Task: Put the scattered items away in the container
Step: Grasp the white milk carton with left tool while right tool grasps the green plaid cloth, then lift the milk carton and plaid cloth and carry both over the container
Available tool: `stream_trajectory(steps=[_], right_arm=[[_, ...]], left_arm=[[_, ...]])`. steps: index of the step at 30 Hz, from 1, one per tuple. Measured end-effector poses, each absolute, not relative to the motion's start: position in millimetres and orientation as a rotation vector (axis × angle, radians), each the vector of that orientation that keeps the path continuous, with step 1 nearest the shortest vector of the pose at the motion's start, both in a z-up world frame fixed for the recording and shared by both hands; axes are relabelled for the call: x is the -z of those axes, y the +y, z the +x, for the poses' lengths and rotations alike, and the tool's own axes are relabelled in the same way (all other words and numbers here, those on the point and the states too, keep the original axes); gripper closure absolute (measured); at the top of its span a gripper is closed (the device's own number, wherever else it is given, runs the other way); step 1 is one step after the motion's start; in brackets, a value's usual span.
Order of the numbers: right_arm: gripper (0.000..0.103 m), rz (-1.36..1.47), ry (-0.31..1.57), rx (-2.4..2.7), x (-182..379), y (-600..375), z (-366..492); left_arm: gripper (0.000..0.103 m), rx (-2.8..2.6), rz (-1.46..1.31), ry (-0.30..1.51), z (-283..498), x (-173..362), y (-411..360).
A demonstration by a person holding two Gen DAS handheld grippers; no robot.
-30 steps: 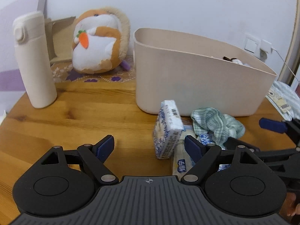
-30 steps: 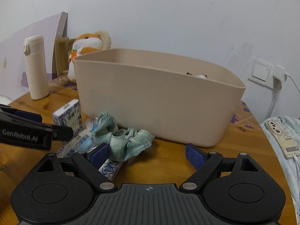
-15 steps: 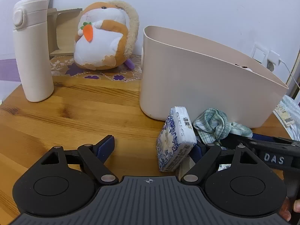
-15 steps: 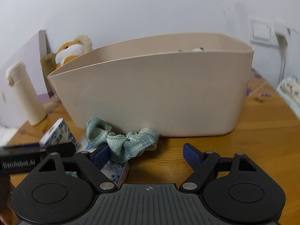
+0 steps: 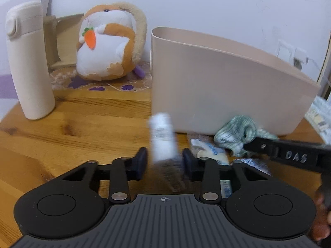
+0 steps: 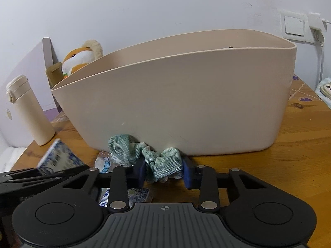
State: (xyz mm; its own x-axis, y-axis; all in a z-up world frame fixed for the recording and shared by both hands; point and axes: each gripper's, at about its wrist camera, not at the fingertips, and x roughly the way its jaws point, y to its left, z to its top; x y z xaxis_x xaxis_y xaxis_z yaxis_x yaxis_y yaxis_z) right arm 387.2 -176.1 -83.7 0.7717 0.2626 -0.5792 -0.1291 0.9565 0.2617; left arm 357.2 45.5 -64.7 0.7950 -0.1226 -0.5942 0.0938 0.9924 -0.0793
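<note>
While the left gripper (image 5: 164, 162) has its two fingers drawn in on either side of a blue-and-white tissue pack (image 5: 163, 138), the pack stands on end between the pads, blurred, and its print cannot be read in the left wrist view. Seen from the right wrist view the same pack (image 6: 59, 159) shows its blue floral pattern, tilted, just left of the beige container (image 6: 175, 103).

The right gripper (image 6: 163, 170) is pinched on a green striped cloth (image 6: 163, 161), which bunches between the blue pads and trails left to the foot of the container wall. In the left wrist view the right gripper's arm reaches in from the right, and the raised letters "DAS" (image 5: 295, 156) read plainly on it.

Under and beside the cloth (image 5: 233, 136) lies a clear snack wrapper (image 5: 209, 150) with small blue writing too blurred to make out. Another blue-patterned pack (image 6: 137, 193) lies flat on the wooden table (image 5: 72, 134), partly hidden behind the right gripper's left finger.

Behind stand a cream flask (image 5: 29, 66) and a hamster plush (image 5: 109, 45) with an orange carrot on its chest. A wall switch (image 6: 293, 25) sits right of the container
</note>
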Motion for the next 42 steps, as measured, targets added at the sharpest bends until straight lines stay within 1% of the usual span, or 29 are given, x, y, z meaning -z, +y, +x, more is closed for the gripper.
stream_trajectory(steps=[2,5,9,32,42], right_arm=[[0.078,0.218,0.656,-0.215,83.3,-177.8,384.2],[0.082,0.23,0.655,-0.213,81.5,-180.5,378.9],[0.084,0.241,0.652,-0.209,77.8,-181.9,371.6],[0.085,0.308,0.528,-0.247,36.8,-202.0,306.0],[0.085,0.308,0.437,-0.26,3.2,-214.2,281.4]], left_arm=[[0.083,0.129,-0.056,0.642,356.1,64.6,47.3],[0.087,0.131,-0.086,0.645,355.8,64.6,51.3],[0.087,0.128,-0.104,0.642,353.1,62.8,53.6],[0.088,0.156,-0.066,0.57,314.7,25.8,33.3],[0.087,0.166,-0.043,0.513,300.8,3.0,27.1]])
